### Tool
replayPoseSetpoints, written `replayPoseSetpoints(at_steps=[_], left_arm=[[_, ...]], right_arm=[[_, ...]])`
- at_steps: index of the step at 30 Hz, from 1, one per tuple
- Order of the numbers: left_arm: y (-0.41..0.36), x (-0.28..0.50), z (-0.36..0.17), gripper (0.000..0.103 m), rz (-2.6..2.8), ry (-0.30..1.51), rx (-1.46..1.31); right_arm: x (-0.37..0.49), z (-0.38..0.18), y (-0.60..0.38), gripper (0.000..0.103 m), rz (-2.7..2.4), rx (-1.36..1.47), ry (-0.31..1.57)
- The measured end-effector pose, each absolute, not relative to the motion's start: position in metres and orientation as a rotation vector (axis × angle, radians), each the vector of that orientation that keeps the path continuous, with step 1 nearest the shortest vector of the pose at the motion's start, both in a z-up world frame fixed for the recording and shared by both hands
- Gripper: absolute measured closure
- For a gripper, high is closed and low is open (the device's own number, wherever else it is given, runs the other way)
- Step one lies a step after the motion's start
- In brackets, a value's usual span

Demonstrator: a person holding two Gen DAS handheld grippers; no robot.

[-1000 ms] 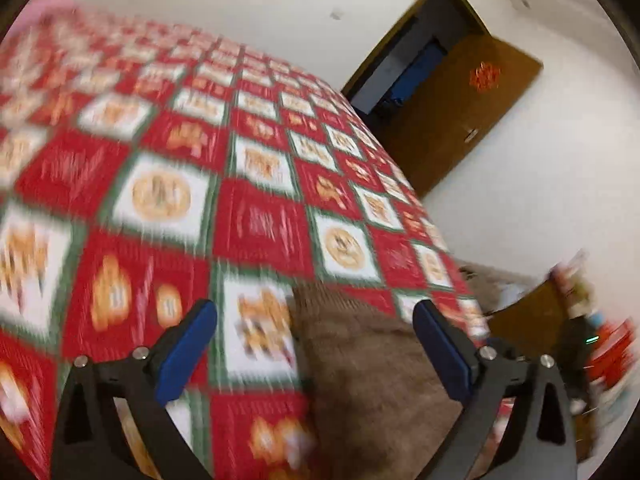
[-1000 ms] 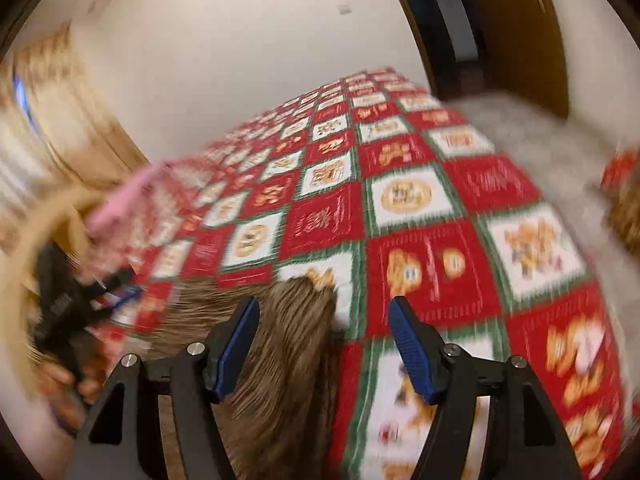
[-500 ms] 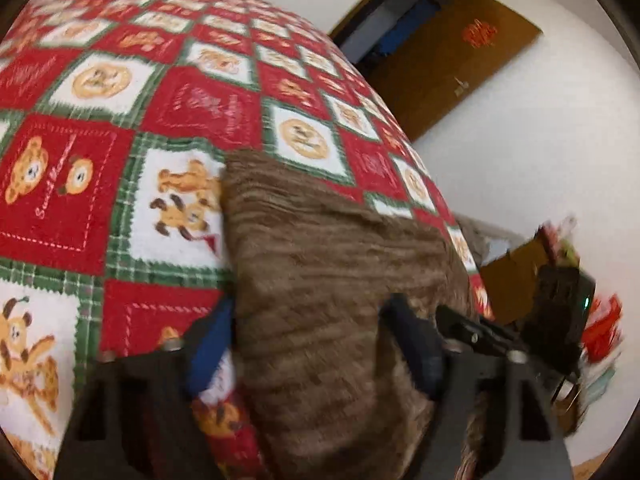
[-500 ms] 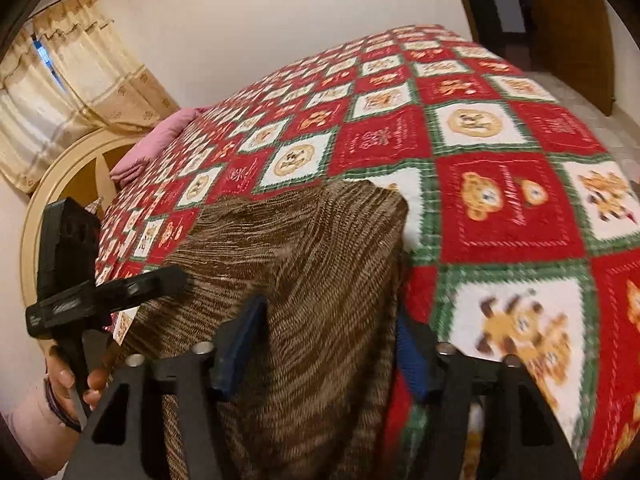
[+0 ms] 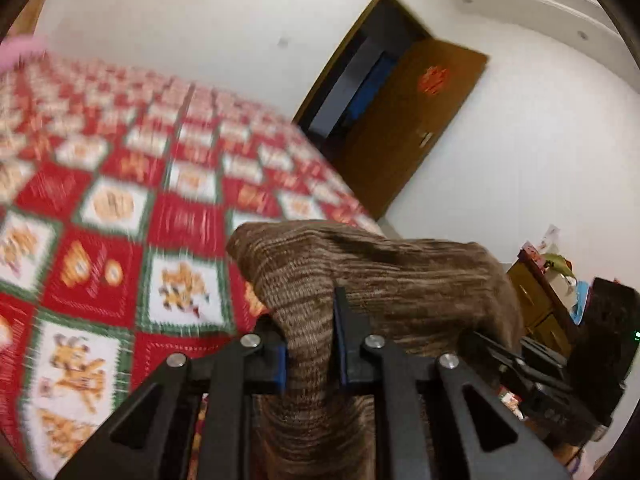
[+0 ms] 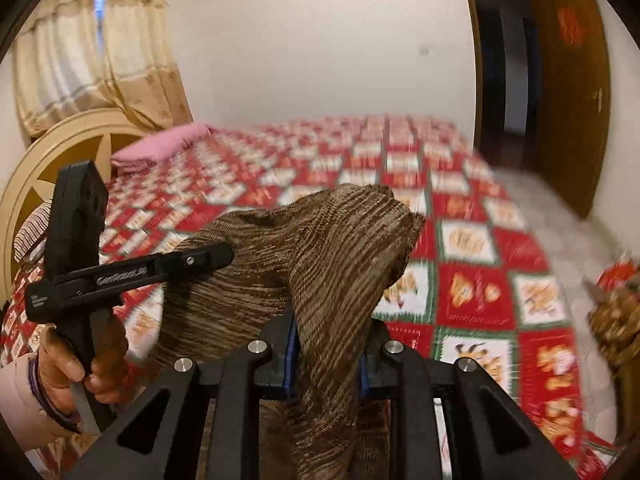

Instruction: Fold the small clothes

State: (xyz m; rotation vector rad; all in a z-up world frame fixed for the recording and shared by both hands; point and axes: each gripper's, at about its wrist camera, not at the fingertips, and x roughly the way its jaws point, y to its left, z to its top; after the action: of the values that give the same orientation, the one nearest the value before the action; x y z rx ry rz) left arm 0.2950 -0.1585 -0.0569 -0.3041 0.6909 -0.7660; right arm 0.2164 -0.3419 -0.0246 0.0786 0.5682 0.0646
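A brown striped knit garment (image 5: 384, 280) hangs lifted above the red patchwork bedspread (image 5: 100, 248). My left gripper (image 5: 310, 360) is shut on one corner of it, cloth bunched between the blue pads. My right gripper (image 6: 326, 356) is shut on the other corner of the garment (image 6: 328, 256). The right wrist view shows the left gripper (image 6: 188, 262) from the side, held by a hand (image 6: 72, 364), pinching the cloth at the left. The right gripper's body shows at the lower right of the left wrist view (image 5: 532, 372). The garment sags between the two grips.
The bedspread (image 6: 472, 280) covers the bed. A pink pillow (image 6: 160, 148) lies by the round headboard (image 6: 44, 160). A brown door (image 5: 408, 120) stands open at the far wall. A wooden cabinet (image 5: 540, 300) with clutter stands to the right.
Both grippers came down over the garment's near edge, shut on its corners, and have lifted it off the bedspread. The views have tilted up toward the far wall.
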Motion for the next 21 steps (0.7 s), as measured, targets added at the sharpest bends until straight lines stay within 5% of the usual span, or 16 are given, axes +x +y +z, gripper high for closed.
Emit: replayPoseSetpoints(at_steps=[9,21], left_arm=[[-0.127,0.175,0.055,0.087,-0.875,0.371,-0.168],[-0.117,0.064,0.105,0.087,-1.03,0.359,-0.127]], right_arm=[[0.082,0.072,-0.3,0.081,-0.02,0.071,0.296],[-0.077,0.126,-0.257,0.081,-0.084,0.04,0.235]])
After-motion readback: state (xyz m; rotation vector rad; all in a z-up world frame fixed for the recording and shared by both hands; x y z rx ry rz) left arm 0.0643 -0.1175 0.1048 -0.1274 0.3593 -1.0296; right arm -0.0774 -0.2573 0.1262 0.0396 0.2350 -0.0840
